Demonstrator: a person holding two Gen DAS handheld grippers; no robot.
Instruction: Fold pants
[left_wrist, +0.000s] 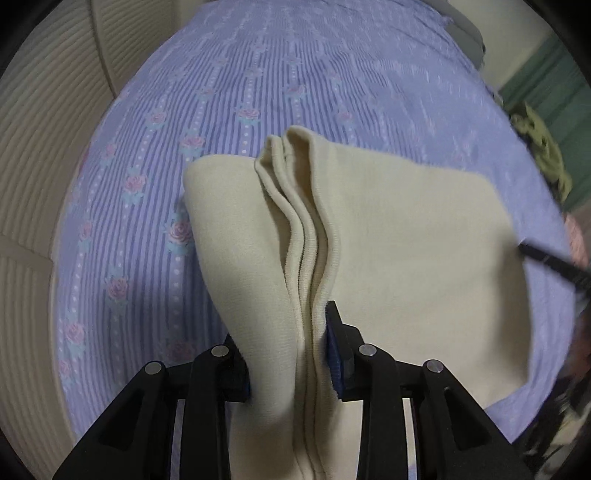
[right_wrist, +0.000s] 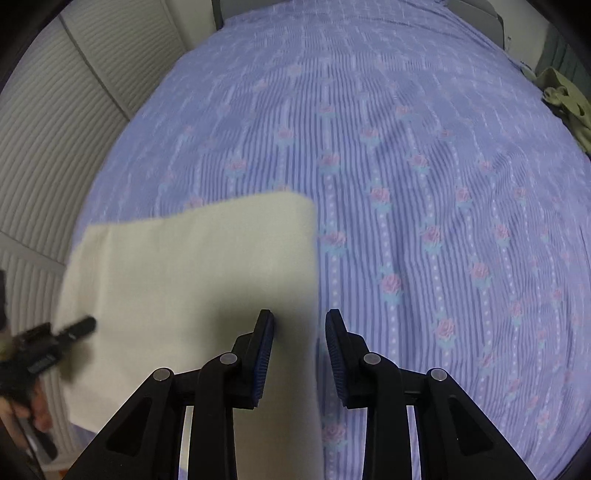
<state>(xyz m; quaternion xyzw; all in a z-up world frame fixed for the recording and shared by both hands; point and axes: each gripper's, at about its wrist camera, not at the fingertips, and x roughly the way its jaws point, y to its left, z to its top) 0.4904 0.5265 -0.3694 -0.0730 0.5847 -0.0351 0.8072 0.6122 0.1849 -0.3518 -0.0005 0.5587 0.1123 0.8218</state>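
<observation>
The cream pants (left_wrist: 406, 229) lie partly folded on the bed, their ribbed edges bunched in several layers. In the left wrist view my left gripper (left_wrist: 291, 332) is shut on that bunch, and the cloth drapes over its left finger and hides it. A black finger (left_wrist: 546, 260) of the right gripper shows at the cloth's right edge. In the right wrist view my right gripper (right_wrist: 301, 317) hangs low over the pants (right_wrist: 184, 277) with its pads apart. The cloth's right edge runs through the gap, with a strip of sheet beside the right pad. The left gripper (right_wrist: 74, 328) is blurred at far left.
A purple striped bedsheet (right_wrist: 406, 184) with pink roses covers the bed. A ribbed cream padded wall (left_wrist: 44, 147) borders the bed's left side. An olive-green garment (right_wrist: 569, 99) lies at the far right edge. A hand (right_wrist: 37, 410) holds the left tool.
</observation>
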